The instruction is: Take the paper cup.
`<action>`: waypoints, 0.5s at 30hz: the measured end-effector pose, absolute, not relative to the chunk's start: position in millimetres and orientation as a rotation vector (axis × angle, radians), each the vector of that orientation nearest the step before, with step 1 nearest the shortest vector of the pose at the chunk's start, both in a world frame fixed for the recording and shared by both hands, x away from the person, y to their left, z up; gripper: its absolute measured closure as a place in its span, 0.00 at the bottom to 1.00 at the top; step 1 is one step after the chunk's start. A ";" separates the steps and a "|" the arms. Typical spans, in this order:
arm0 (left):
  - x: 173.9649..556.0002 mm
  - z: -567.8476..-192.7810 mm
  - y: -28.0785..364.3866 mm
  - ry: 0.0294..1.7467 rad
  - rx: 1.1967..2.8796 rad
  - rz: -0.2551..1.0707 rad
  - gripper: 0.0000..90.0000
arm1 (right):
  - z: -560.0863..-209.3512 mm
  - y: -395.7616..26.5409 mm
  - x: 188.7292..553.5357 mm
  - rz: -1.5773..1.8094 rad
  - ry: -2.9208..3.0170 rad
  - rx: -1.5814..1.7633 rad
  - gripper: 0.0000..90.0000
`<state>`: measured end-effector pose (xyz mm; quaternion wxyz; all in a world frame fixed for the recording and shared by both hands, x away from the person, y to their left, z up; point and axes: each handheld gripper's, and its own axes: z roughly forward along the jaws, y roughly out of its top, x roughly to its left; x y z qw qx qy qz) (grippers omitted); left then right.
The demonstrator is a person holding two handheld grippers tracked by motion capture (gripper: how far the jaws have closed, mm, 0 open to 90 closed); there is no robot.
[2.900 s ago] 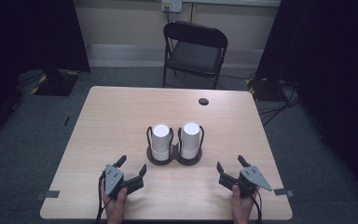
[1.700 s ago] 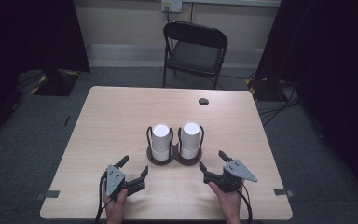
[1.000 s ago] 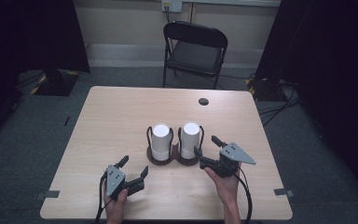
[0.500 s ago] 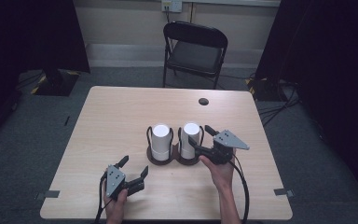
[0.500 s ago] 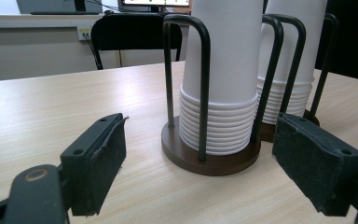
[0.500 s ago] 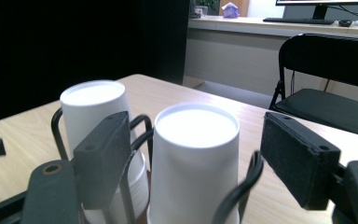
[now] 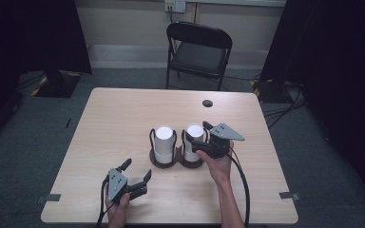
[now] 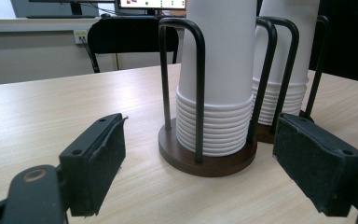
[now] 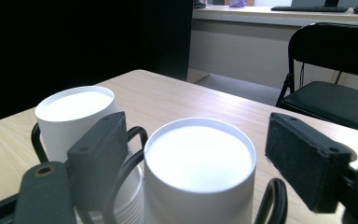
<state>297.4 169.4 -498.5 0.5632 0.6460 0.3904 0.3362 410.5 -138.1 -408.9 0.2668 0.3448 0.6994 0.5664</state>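
Note:
Two stacks of upturned white paper cups stand side by side mid-table, each in a black wire holder on a round brown base. The left stack (image 7: 163, 141) rises close ahead in the left gripper view (image 8: 216, 70). My right gripper (image 7: 198, 137) is open, its jaws standing on either side of the top of the right stack (image 7: 193, 138); that cup's bottom (image 9: 199, 158) sits between the pads, apart from both. Near the front edge my left gripper (image 7: 137, 169) rests open and holds nothing, a short way before the brown base (image 8: 205, 161).
The light wooden table (image 7: 119, 114) has a small black round insert (image 7: 207, 103) near its far edge. A black folding chair (image 7: 199, 50) stands behind it. Cables trail from both grippers toward the person.
My right gripper moved from the table's front right edge forward and left to the right cup stack, and its open jaws now flank it. The left gripper stayed still.

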 end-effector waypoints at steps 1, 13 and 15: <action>297.3 -498.5 169.5 0.919 1.520 0.791 0.19 | -409.5 -137.8 411.8 1.525 1.888 0.930 0.24; 297.2 -498.6 169.6 0.924 1.515 0.792 0.19 | -419.2 -133.5 420.2 1.517 1.914 0.951 0.31; 297.4 -498.5 169.8 0.922 1.517 0.792 0.19 | -419.5 -133.1 420.6 1.516 1.918 0.950 0.33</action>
